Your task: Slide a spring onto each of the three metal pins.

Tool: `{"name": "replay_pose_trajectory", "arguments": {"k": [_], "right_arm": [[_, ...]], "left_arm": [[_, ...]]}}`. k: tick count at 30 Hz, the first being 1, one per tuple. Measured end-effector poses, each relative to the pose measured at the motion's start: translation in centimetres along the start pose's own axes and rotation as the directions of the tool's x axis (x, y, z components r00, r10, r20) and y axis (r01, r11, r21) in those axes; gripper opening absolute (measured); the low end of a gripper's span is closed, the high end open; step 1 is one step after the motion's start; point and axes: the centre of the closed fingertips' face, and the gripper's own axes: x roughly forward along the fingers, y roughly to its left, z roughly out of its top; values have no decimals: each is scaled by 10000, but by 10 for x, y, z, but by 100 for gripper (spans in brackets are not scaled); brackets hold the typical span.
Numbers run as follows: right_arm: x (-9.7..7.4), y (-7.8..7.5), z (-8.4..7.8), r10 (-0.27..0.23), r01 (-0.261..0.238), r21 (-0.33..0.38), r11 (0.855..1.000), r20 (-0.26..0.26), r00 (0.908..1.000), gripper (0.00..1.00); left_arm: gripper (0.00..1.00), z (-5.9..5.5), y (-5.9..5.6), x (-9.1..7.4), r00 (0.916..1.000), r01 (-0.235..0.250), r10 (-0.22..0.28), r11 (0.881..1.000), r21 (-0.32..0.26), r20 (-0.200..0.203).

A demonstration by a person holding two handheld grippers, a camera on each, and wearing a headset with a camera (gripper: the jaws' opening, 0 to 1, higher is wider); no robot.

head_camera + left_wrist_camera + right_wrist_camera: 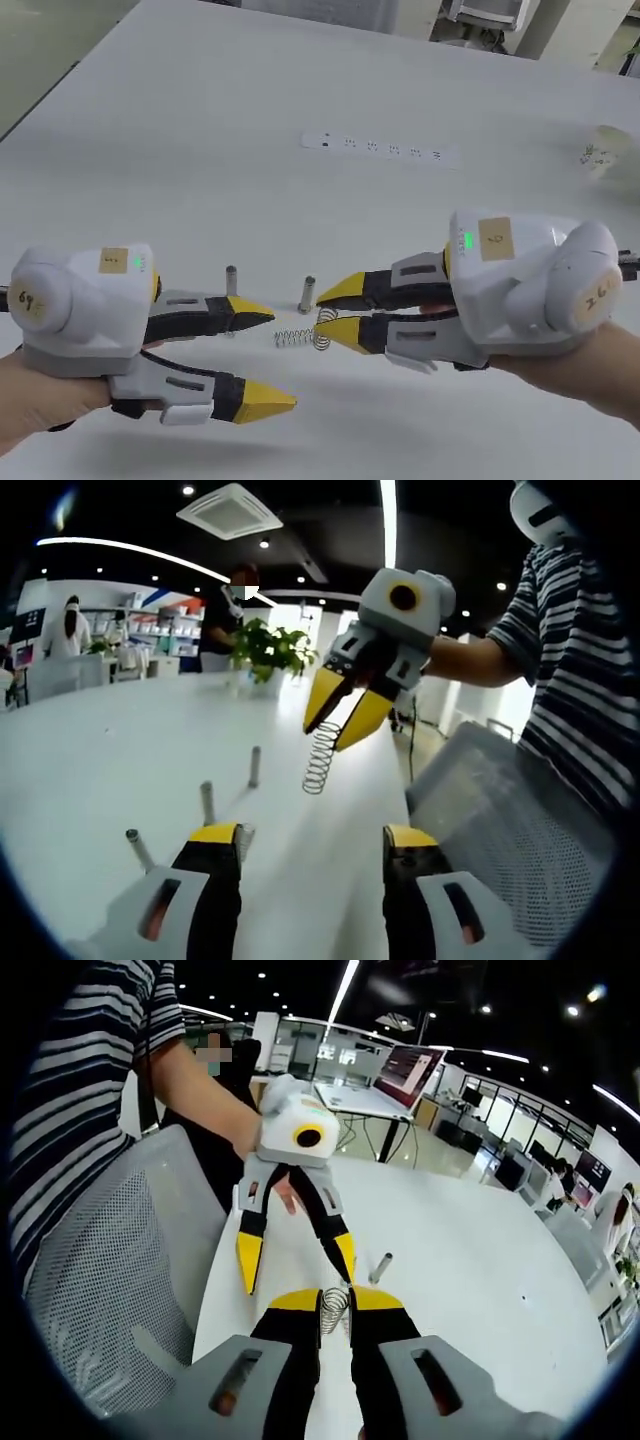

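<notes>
- Open table (180,150) lies past the pins, with its left edge far off and the strip (378,148) well behind.
- Three bare pins stand in a row: near (135,845), middle (207,800), far (254,765).
- One spring (296,337) is pinched at one end by the right gripper (321,317), just beside a pin.
- The left gripper (275,357) is spread, empty.
</notes>
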Motion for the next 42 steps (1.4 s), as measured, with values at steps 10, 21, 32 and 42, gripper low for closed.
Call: {"name": "replay_pose_trajectory", "arguments": {"k": [10,21,32,42], "right_arm": [[-3,-4,-4,-189,189,-4,9998,-99,9998,7],[-8,-11,-10,-473,475,143,9988,-142,9988,7],[-15,-21,-20,-780,790,293,9964,-336,9964,7],[-21,-30,-30,-1034,1057,494,9932,-476,9935,7]], "left_arm": [[64,-6,16,-20,9965,-827,830,9961,-313,53],[81,-4,38,-48,9784,-1960,2005,9772,-820,510],[98,-6,53,-62,9594,-2646,2741,9563,-1242,667],[98,-11,57,-67,9522,-2915,3002,9482,-1260,561]]}}
